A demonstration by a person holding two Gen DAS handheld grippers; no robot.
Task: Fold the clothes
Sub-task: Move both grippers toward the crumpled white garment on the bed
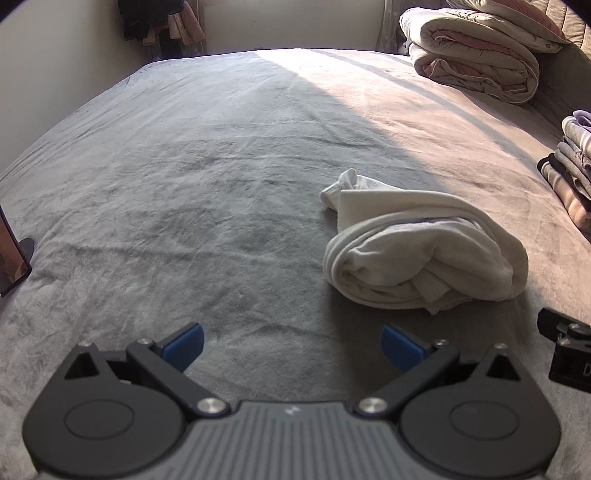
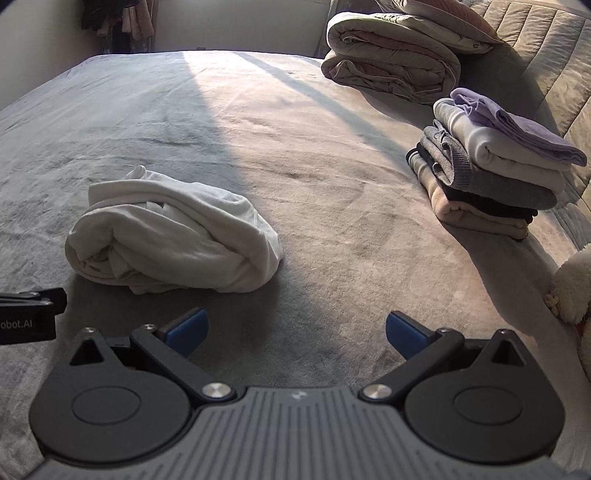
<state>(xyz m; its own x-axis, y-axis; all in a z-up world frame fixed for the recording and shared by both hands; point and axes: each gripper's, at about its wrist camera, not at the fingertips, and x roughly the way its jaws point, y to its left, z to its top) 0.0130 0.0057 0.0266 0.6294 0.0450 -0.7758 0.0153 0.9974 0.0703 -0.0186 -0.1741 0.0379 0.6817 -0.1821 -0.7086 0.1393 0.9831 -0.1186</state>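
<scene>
1. Right now the left tool [image 1: 291, 345] hangs low over the bed [image 1: 184, 184], its blue-padded fingers [image 1: 183, 346] spread wide with nothing between them.
2. The right tool [image 2: 297, 334] is likewise spread apart and empty, hovering over the grey bed cover just beside the left one; a black corner of each tool shows at the edge of the other's view.
3. A white garment [image 2: 173, 240] lies bunched in a loose roll on the bed, ahead and to the right of the left tool, ahead and to the left of the right tool. Neither tool touches it.
4. A stack of folded clothes [image 2: 491, 166] sits further right on the bed, well apart from the white garment, with a lilac piece on top, then cream, grey, dark and beige layers.
5. Folded quilts [image 2: 391, 62] are piled at the far right corner of the bed, behind the stack.
6. A band of sunlight crosses the bed's middle, leaving the left side in shade.
7. Clothing hangs [image 1: 162, 22] in the far left corner of the room.
</scene>
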